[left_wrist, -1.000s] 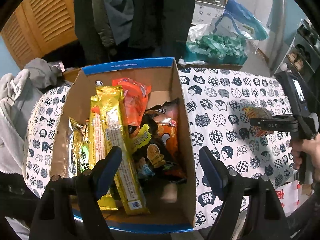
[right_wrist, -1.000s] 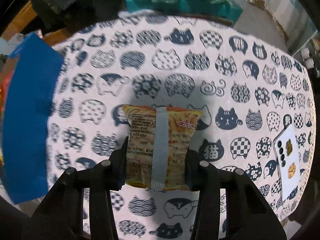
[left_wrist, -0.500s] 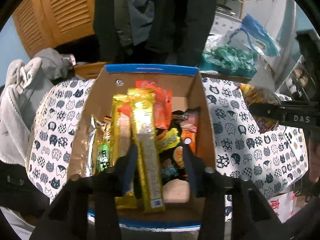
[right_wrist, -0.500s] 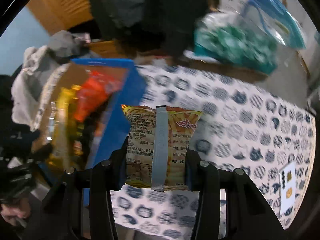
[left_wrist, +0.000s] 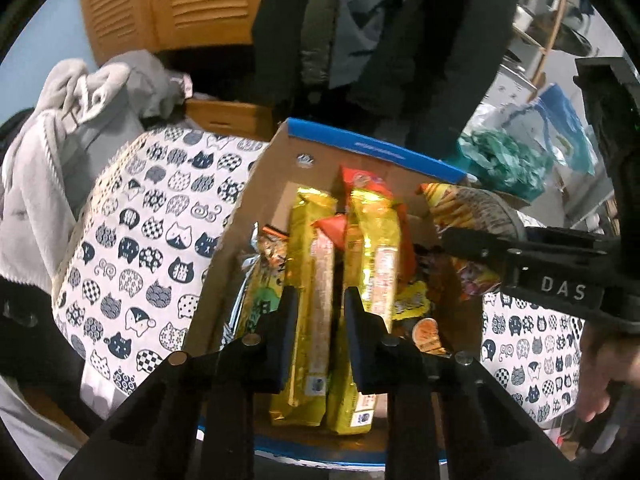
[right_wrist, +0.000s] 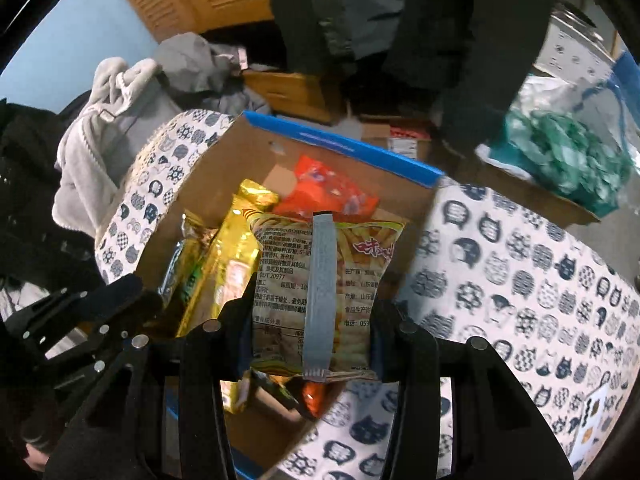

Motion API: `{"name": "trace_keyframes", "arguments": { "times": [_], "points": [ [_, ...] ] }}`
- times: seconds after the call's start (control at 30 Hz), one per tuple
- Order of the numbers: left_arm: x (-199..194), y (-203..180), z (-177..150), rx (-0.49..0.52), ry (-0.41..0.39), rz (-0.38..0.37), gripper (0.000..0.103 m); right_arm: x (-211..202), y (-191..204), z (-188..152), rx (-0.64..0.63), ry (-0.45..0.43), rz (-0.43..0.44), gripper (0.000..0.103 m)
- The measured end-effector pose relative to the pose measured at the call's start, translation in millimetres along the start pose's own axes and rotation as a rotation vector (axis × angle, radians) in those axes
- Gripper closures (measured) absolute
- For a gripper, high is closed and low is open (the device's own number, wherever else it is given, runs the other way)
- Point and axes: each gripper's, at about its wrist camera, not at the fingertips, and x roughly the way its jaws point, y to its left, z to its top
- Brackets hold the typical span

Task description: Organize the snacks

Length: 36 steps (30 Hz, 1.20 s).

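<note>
Left wrist view: my left gripper (left_wrist: 316, 330) is narrowed around a long gold snack pack (left_wrist: 310, 304), a finger standing on either side of it; whether the pads actually press it I cannot tell. A second gold pack (left_wrist: 374, 264) lies just beside it to the right. Both rest lengthwise in the cardboard box (left_wrist: 256, 200), among an orange pouch (left_wrist: 362, 182) and several darker packets.

Right wrist view: my right gripper (right_wrist: 312, 332) is clamped on the fries packet (right_wrist: 320, 276), back seam facing the camera, fingers pressing its two lower edges. The packet hangs above the open box (right_wrist: 248, 152), over the gold packs and the orange pouch (right_wrist: 328, 192). In the left view the same packet (left_wrist: 464, 208) appears at the box's right wall, with the right gripper (left_wrist: 472, 242) reaching in from the right.

The box, trimmed with a blue rim (left_wrist: 368, 148), stands on a cat-print tablecloth (left_wrist: 160, 220). Beyond the table: a grey garment (left_wrist: 72, 128) to the left, dark coats (left_wrist: 380, 32) hanging at centre, louvred wooden doors (left_wrist: 180, 0) behind, and a bag of teal material (left_wrist: 504, 160) to the right.
</note>
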Motion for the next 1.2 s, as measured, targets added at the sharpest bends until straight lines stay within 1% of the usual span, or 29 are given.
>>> {"name": "trace_keyframes", "arguments": {
  "times": [0.1, 0.23, 0.37, 0.4, 0.43, 0.47, 0.5, 0.53, 0.57, 0.6, 0.67, 0.73, 0.77, 0.83, 0.97, 1.2],
  "points": [
    [7.7, 4.3, -1.5, -0.019, 0.024, -0.007, 0.08, 12.6, 5.7, 3.4, 0.006, 0.008, 0.021, 0.059],
    [12.8, 6.5, -1.3, -0.023, 0.035, 0.009, 0.08, 26.2, 8.4, 5.1, 0.005, 0.023, 0.033, 0.059],
    [10.2, 6.9, -1.0, -0.037, 0.034, 0.016, 0.078, 34.4, 5.8, 3.6, 0.023, 0.045, 0.075, 0.056],
    [9.4, 6.9, -1.3, -0.039, 0.032, 0.017, 0.071, 32.9, 4.2, 3.1, 0.029, 0.039, 0.079, 0.054],
    [8.2, 6.7, -1.5, -0.04, 0.029, 0.02, 0.065, 30.5, 3.0, 3.0, 0.032, 0.033, 0.083, 0.05],
    [5.7, 6.3, -1.8, -0.041, 0.02, 0.024, 0.054, 25.8, 1.5, 2.9, 0.03, 0.021, 0.082, 0.044],
    [2.5, 5.5, -2.2, -0.042, 0.007, 0.031, 0.045, 22.6, 0.8, 3.1, 0.029, 0.013, 0.081, 0.042],
    [0.4, 5.3, -2.1, -0.041, -0.001, 0.033, 0.042, 16.1, -0.8, 3.0, 0.027, -0.001, 0.081, 0.039],
    [-3.0, 4.1, -2.4, -0.038, -0.013, 0.037, 0.036, 11.8, -1.7, 3.2, 0.025, -0.011, 0.081, 0.037],
    [-5.4, 2.9, -2.1, -0.035, -0.019, 0.04, 0.033, 6.8, -2.8, 3.0, 0.023, -0.02, 0.083, 0.036],
    [-12.3, -1.0, -2.6, -0.023, -0.035, 0.037, 0.032, -5.9, -5.2, 2.3, 0.016, -0.043, 0.08, 0.035],
    [-18.0, -5.4, -2.7, -0.011, -0.04, 0.032, 0.026, -21.5, -7.5, -0.9, 0.004, -0.072, 0.071, 0.033],
    [-20.4, -7.4, -3.0, -0.007, -0.043, 0.032, 0.023, -27.5, -8.7, -2.8, 0.0, -0.082, 0.068, 0.03],
    [-26.9, -12.9, -4.1, 0.01, -0.055, 0.03, 0.023, -42.1, -11.7, -8.7, -0.011, -0.108, 0.057, 0.027],
    [-40.9, -26.6, -9.7, 0.062, -0.08, 0.028, 0.015, -72.4, -20.4, -26.4, -0.025, -0.163, 0.017, 0.022],
    [-55.6, -47.4, -20.6, 0.142, -0.108, 0.029, 0.014, -106.3, -37.8, -59.4, -0.008, -0.207, -0.01, 0.022]
  ]
}}
